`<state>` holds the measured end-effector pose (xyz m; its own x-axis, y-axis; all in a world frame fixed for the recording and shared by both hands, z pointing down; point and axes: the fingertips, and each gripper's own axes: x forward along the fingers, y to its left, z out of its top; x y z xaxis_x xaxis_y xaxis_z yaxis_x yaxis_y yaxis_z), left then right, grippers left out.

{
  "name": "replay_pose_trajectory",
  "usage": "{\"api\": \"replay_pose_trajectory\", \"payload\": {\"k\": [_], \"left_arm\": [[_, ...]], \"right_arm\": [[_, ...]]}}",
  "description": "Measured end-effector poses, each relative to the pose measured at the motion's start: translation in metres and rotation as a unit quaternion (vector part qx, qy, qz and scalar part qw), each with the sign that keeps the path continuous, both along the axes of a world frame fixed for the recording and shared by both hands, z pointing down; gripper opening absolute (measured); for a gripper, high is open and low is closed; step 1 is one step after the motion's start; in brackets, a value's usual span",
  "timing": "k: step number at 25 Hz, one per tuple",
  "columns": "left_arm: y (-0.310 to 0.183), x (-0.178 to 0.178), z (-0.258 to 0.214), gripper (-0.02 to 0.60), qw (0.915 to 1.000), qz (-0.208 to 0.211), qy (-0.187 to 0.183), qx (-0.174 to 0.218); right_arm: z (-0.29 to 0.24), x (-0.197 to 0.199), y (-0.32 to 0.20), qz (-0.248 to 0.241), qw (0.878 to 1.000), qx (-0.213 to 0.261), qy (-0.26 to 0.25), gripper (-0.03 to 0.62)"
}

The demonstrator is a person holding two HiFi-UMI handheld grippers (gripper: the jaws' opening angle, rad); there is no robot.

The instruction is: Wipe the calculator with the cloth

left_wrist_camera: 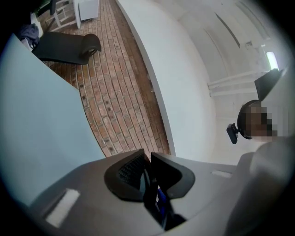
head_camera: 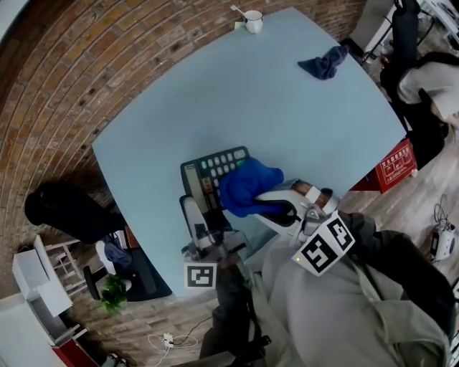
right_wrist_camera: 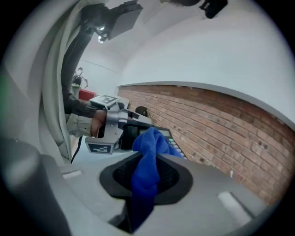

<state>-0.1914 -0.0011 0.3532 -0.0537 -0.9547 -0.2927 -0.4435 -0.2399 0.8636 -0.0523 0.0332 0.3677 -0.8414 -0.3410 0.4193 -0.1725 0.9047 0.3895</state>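
Tally of the scene as I read it from my remote station.

- One table.
- One calculator.
- Two cloths: a bright blue cloth and a dark blue cloth.
- One white mug.
- Two grippers: the left gripper and the right gripper.
- Two marker cubes, one per gripper: the left marker cube and the right marker cube.
- On the floor I count one red crate and one potted plant.

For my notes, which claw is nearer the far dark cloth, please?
Right. The right claw sits almost straight before the dark cloth, the left claw farther left, by the calculator.
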Motion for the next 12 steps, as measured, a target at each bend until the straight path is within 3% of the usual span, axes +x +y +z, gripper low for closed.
{"api": "replay_pose_trajectory", "payload": {"k": [4,7,9,12], "left_arm": [[-0.001,0.016,0.000,0.043,0.9997,0.017,0.015,0.004],[0.003,0.014,-0.005,0.043,0.9992,0.023,0.029,0.015],[0.006,0.007,-0.012,0.043,0.9986,0.026,0.037,0.029],[0.006,0.004,-0.019,0.043,0.9974,0.044,0.037,0.044]], "right_arm": [[-0.003,-0.031,0.034,-0.083,0.989,0.122,0.031,0.060],[-0.007,-0.029,0.039,-0.103,0.986,0.128,0.030,0.063],[-0.015,-0.012,0.025,-0.074,0.992,0.102,0.008,0.063],[-0.041,0.017,-0.024,0.017,0.995,0.077,-0.062,0.063]]}}
